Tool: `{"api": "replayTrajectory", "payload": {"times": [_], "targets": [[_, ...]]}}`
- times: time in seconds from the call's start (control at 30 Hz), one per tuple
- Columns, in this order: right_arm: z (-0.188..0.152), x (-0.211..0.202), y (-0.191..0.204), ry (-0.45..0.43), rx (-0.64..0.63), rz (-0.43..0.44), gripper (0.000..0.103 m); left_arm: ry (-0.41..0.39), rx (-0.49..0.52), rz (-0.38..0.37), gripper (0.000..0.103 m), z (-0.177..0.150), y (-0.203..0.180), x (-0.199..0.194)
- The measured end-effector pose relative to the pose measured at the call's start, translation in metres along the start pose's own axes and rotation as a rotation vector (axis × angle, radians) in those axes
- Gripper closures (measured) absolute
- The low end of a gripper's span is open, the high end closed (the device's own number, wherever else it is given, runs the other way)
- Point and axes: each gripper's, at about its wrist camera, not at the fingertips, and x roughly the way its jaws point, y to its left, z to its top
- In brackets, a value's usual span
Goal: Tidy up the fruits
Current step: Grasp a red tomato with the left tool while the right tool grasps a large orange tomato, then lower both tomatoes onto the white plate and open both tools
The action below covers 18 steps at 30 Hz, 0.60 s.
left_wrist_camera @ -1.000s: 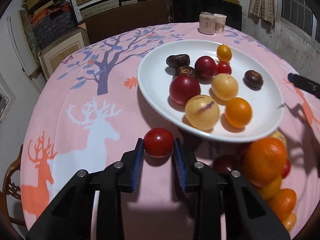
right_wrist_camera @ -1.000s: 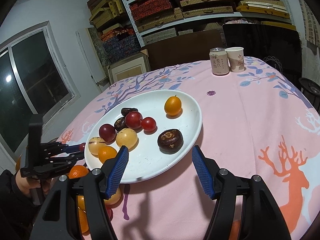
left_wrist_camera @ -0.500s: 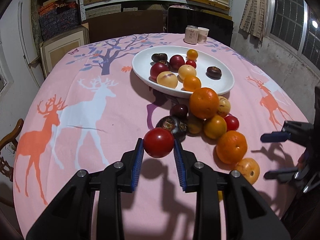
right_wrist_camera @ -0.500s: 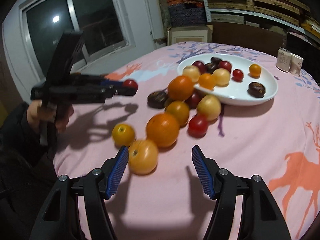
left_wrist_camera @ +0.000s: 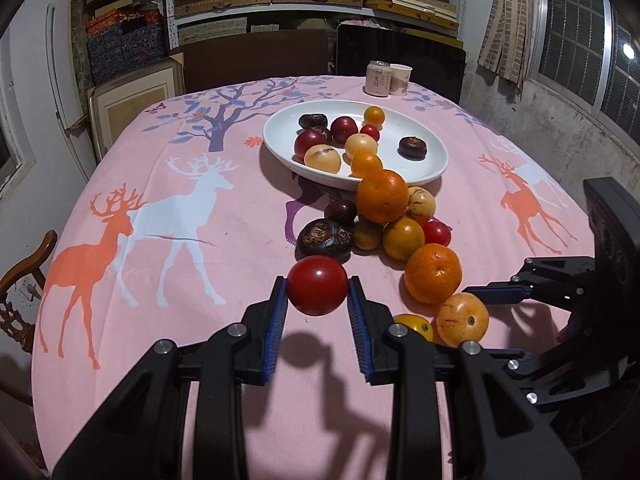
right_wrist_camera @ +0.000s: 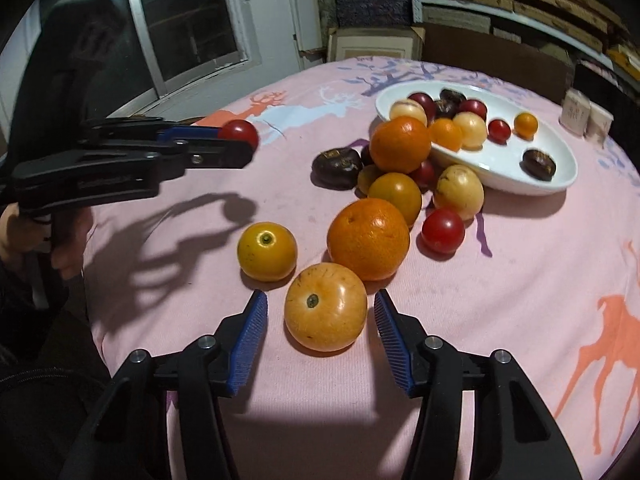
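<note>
My left gripper is shut on a small red tomato and holds it above the pink tablecloth, short of a dark fruit. The right wrist view shows that tomato at the far left. My right gripper straddles an orange-yellow fruit lying on the cloth; its jaws are closing, with a gap left at each pad. Behind it lie a large orange and a yellow fruit. The white plate farther back holds several fruits.
A loose pile of oranges, tomatoes and dark fruits runs from the plate's rim toward me. A can and a cup stand at the table's far edge. A wooden chair is at the left. A hand holds the left gripper.
The left gripper drew back from the plate with the tomato still held. The right gripper swung from the plate to the near end of the pile and narrowed around the orange-yellow fruit.
</note>
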Motion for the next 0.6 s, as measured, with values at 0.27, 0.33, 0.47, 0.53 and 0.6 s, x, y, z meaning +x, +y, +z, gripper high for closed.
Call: {"api": "replayTrajectory", "payload": {"times": [0.27, 0.33, 0.47, 0.53, 0.6], "targets": [[-0.007, -0.001, -0.011, -0.030, 0.065, 0.038, 0.062, 0.006, 0.005, -0.007, 0.073, -0.002, -0.007, 0.000], [-0.008, -0.006, -0.017, -0.056, 0.085, 0.049, 0.062, 0.007, 0.007, -0.008, 0.073, -0.002, -0.008, 0.001], [-0.010, -0.018, -0.032, -0.102, 0.133, 0.042, 0.062, 0.006, 0.009, -0.009, 0.073, -0.001, -0.009, 0.002], [-0.010, -0.025, -0.041, -0.125, 0.159, 0.032, 0.062, 0.007, 0.009, -0.010, 0.073, -0.001, -0.009, 0.002], [-0.009, -0.034, -0.051, -0.154, 0.186, 0.019, 0.062, 0.006, 0.010, -0.010, 0.073, -0.001, -0.009, 0.003]]}}
